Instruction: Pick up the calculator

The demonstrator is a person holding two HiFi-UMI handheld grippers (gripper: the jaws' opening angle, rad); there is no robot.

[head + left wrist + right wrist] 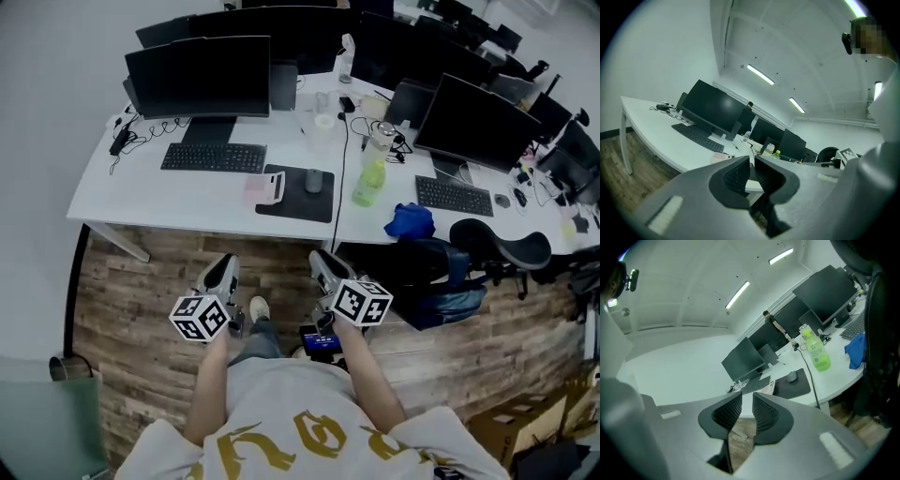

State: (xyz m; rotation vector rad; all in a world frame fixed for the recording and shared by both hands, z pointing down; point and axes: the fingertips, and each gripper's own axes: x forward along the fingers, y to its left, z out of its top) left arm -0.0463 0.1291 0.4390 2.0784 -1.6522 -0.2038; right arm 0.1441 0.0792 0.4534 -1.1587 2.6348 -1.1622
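Note:
The calculator (265, 188) is a small pink and white slab lying on the white desk (150, 197), just left of a black mouse mat. It also shows low in the left gripper view as the calculator (721, 157), and small in the right gripper view as the calculator (768, 386). Both grippers hang near my body over the wooden floor, well short of the desk. My left gripper (220, 275) (752, 161) and my right gripper (323, 267) (747, 401) each have their jaws drawn together to a narrow slit with nothing between them.
A keyboard (213, 157) and a monitor (199, 77) stand behind the calculator. The mouse mat (296, 197) carries a mouse (313, 181); a green bottle (368, 183) and a cable lie to its right. A blue cloth (410, 221) and a chair (497, 246) crowd the right side.

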